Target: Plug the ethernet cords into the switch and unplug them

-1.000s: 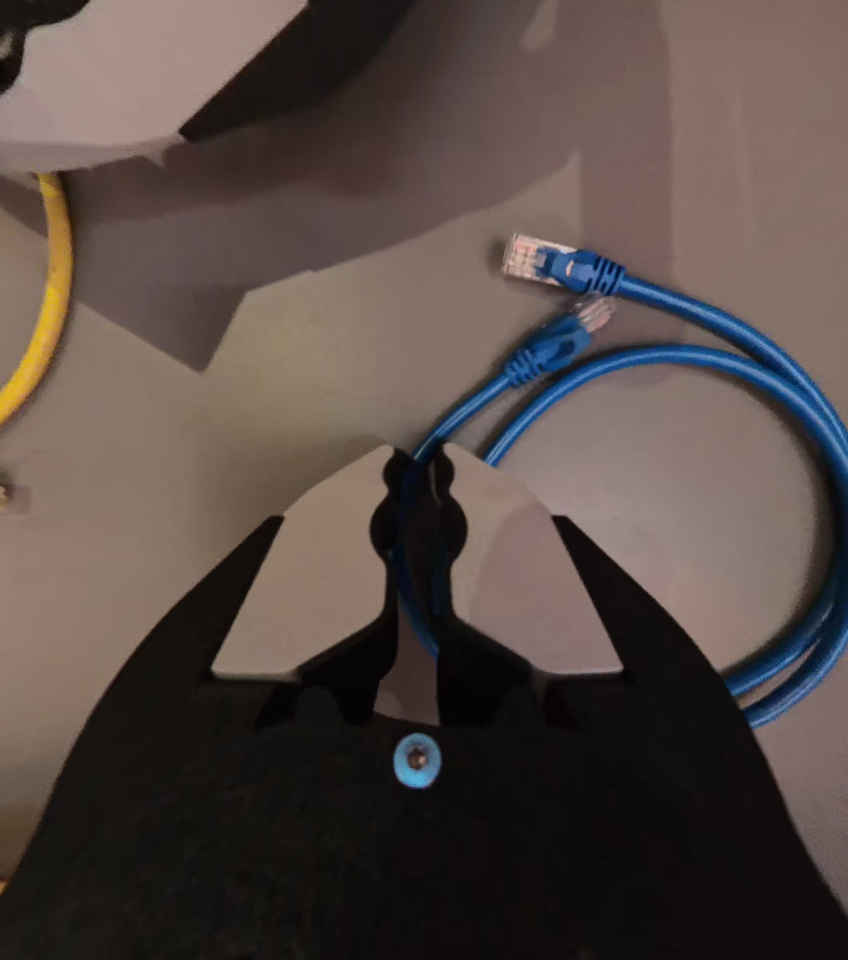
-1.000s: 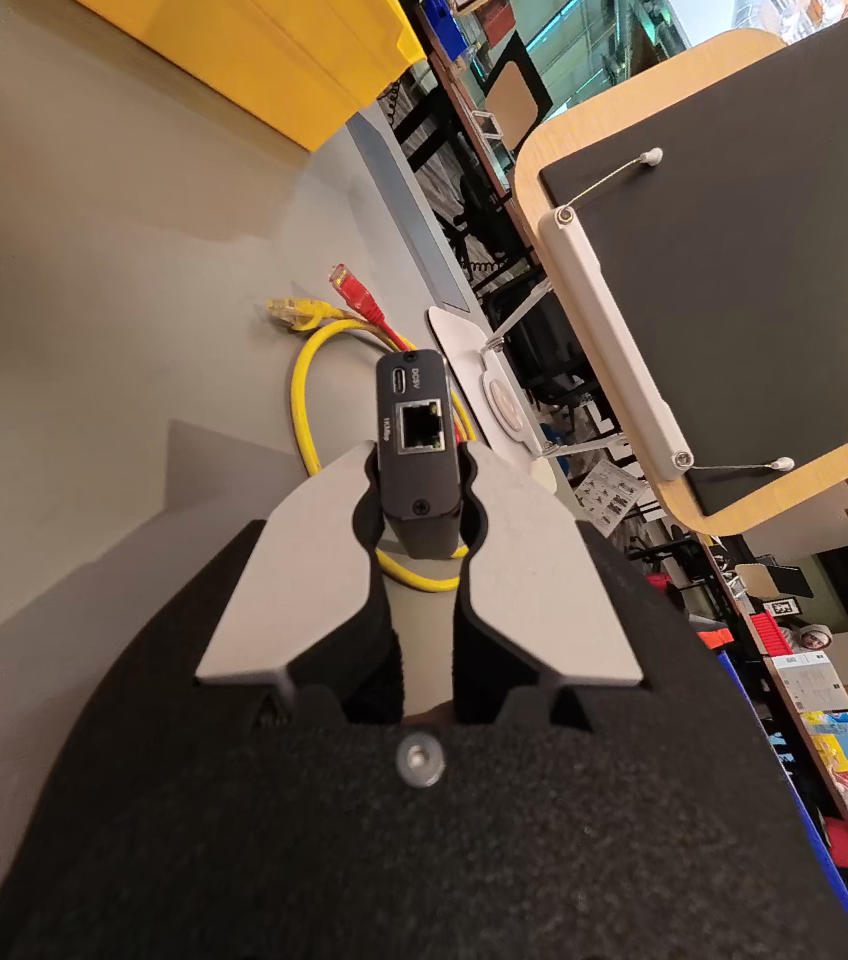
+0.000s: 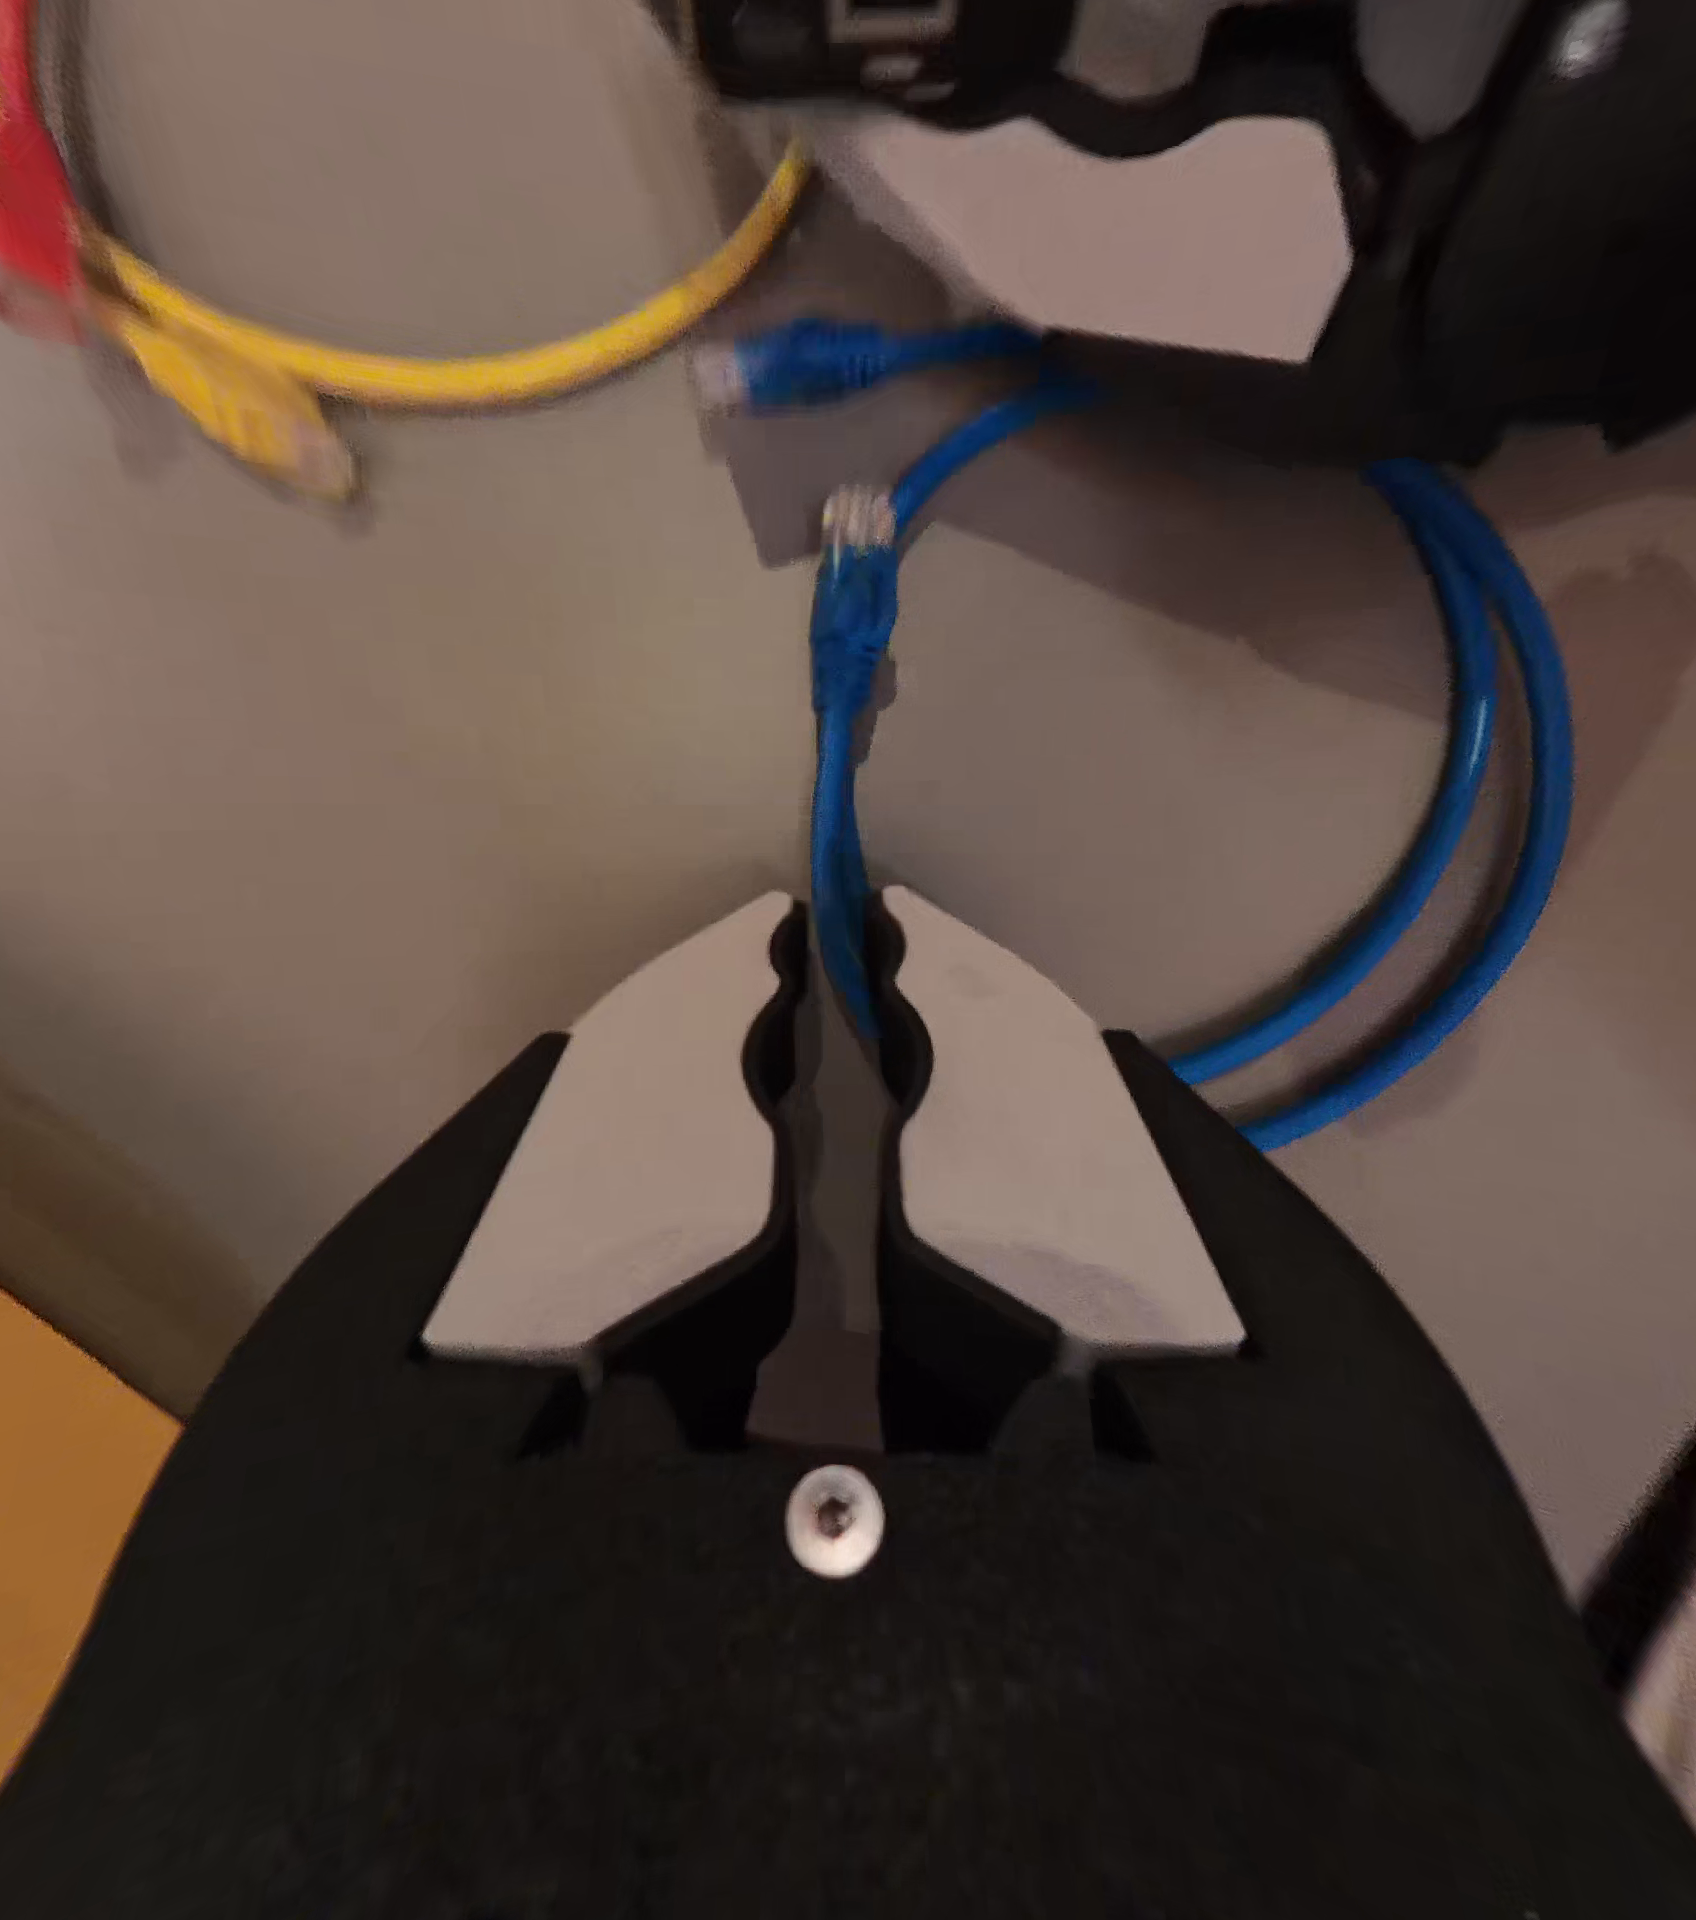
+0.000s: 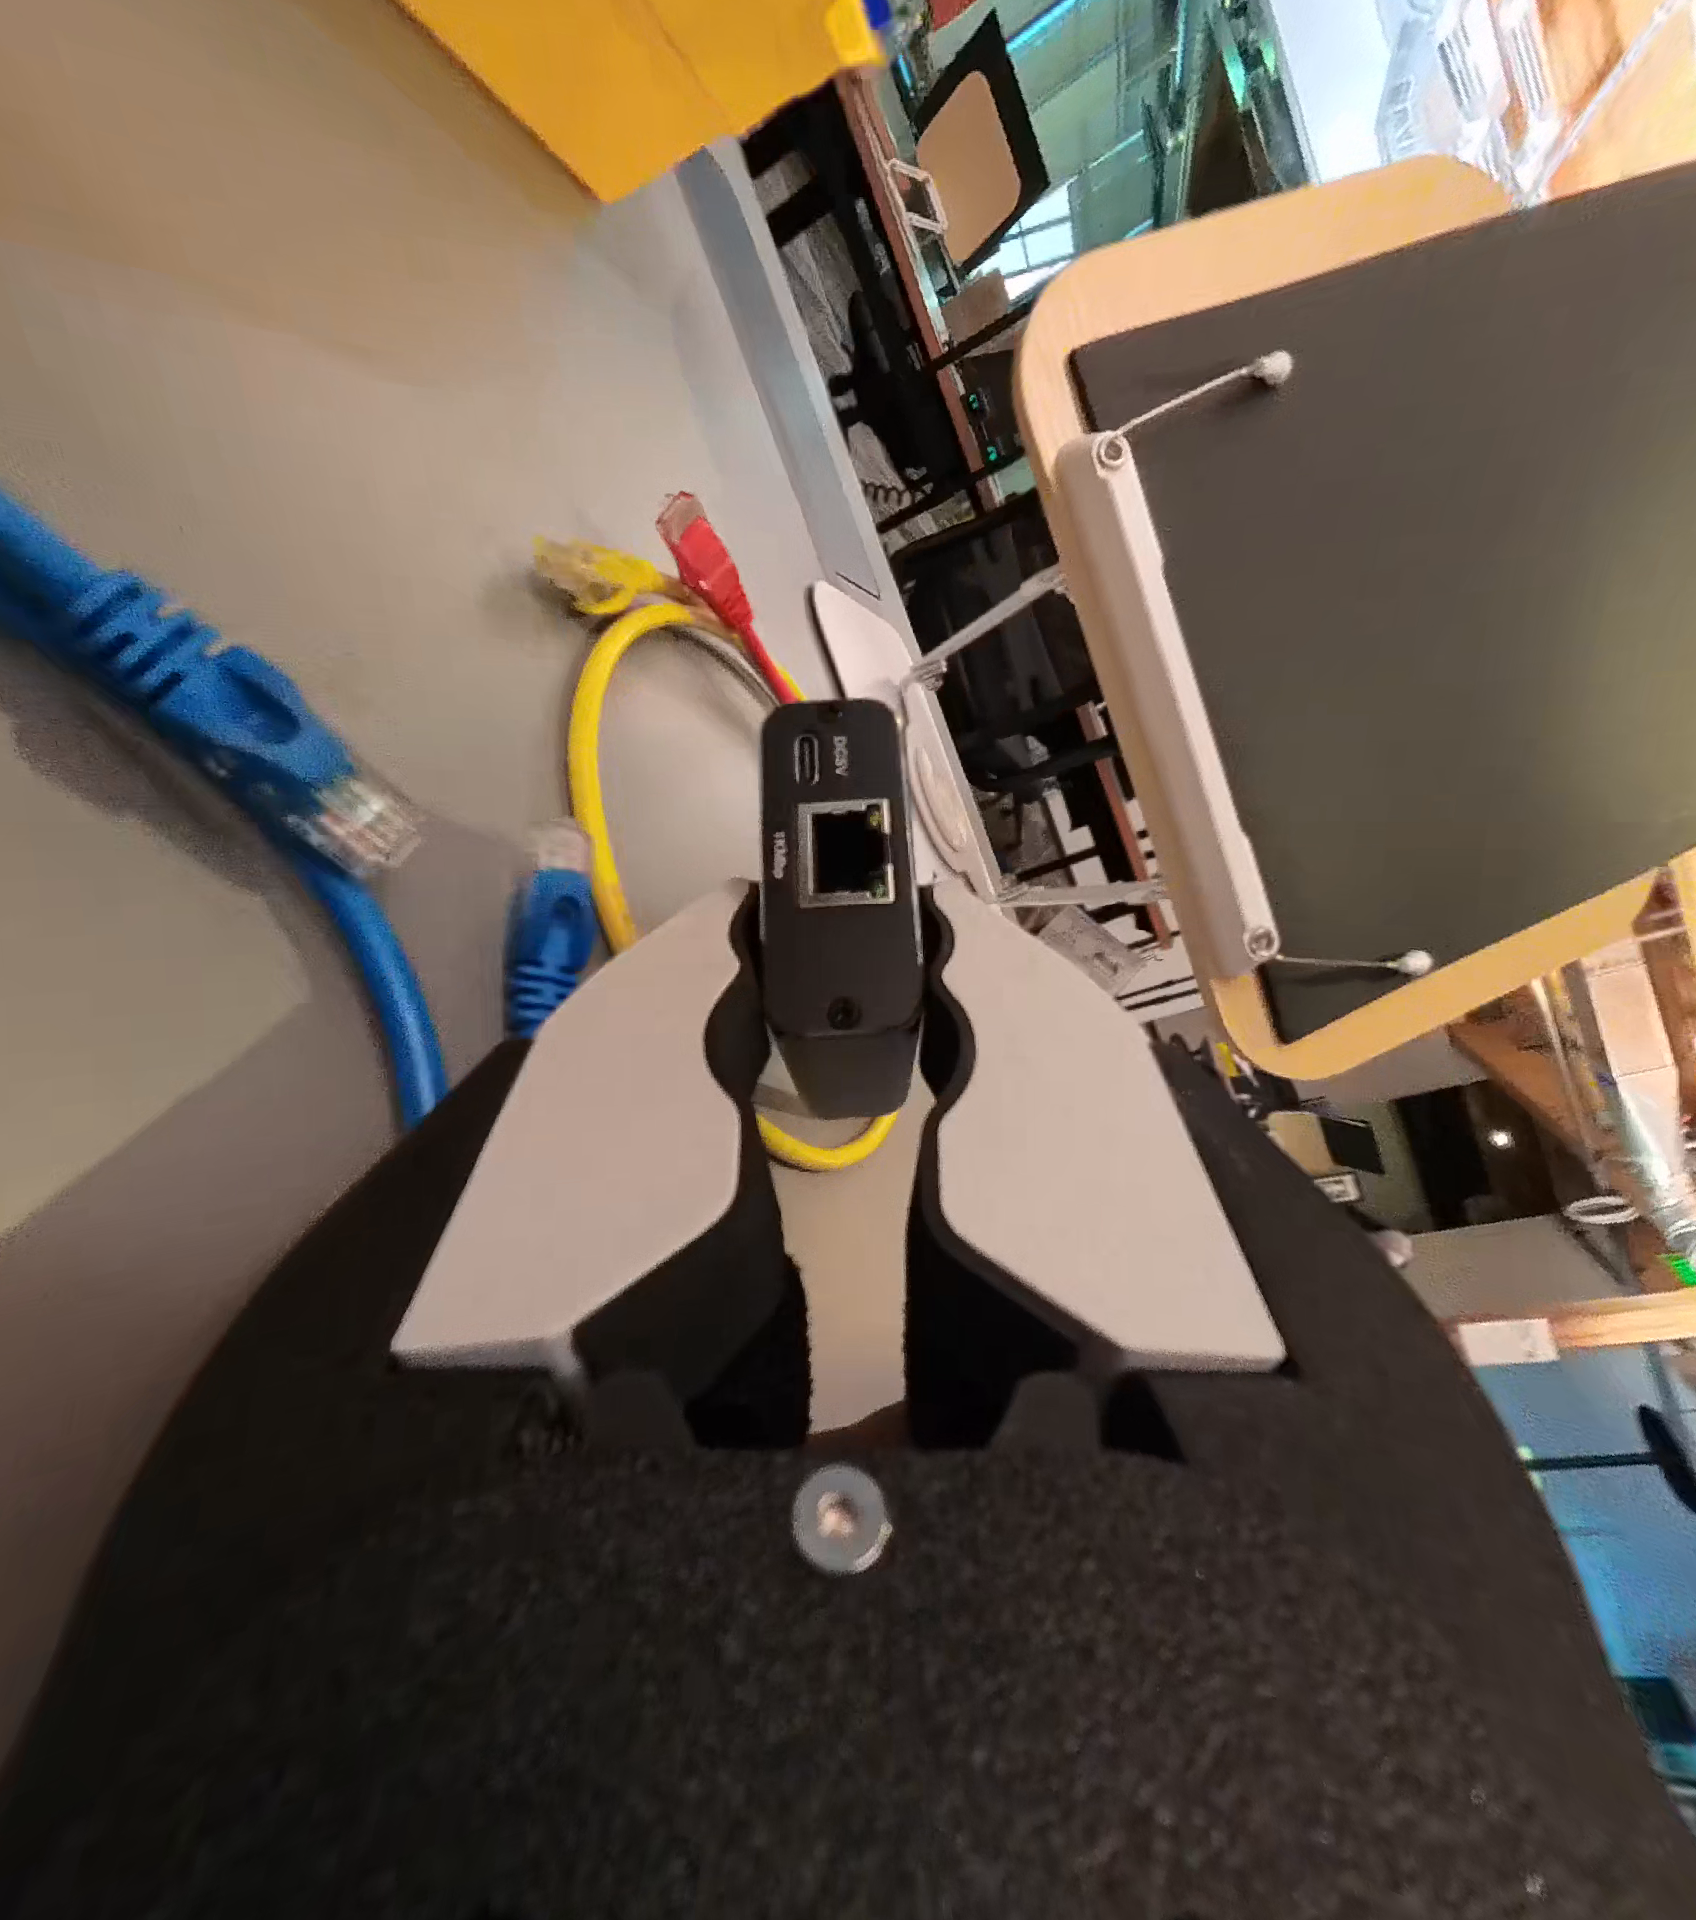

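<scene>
My left gripper [image 3: 844, 920] is shut on the blue ethernet cord [image 3: 839, 831] a short way behind one plug [image 3: 856, 582], which points away from me. The cord's other plug [image 3: 792, 364] lies farther off on the grey table. My right gripper [image 4: 839, 904] is shut on a small black switch [image 4: 839, 883], held upright with its port facing the camera. The switch also shows at the top of the left wrist view [image 3: 885, 42]. In the right wrist view the blue cord's raised plug [image 4: 345, 810] comes in from the left, close to the switch, not touching it.
A yellow cord [image 3: 470, 364] and a red plug [image 3: 28, 239] lie on the grey table [image 3: 304, 727] at the far left. A yellow bin [image 4: 678, 83] stands at the back. A wood-edged black panel [image 4: 1498, 582] and shelving fill the right of the right wrist view.
My left gripper has lifted the blue cord's plug end and swung it toward the switch. The right gripper with the switch has come closer to the left; the blue cord now shows in its view.
</scene>
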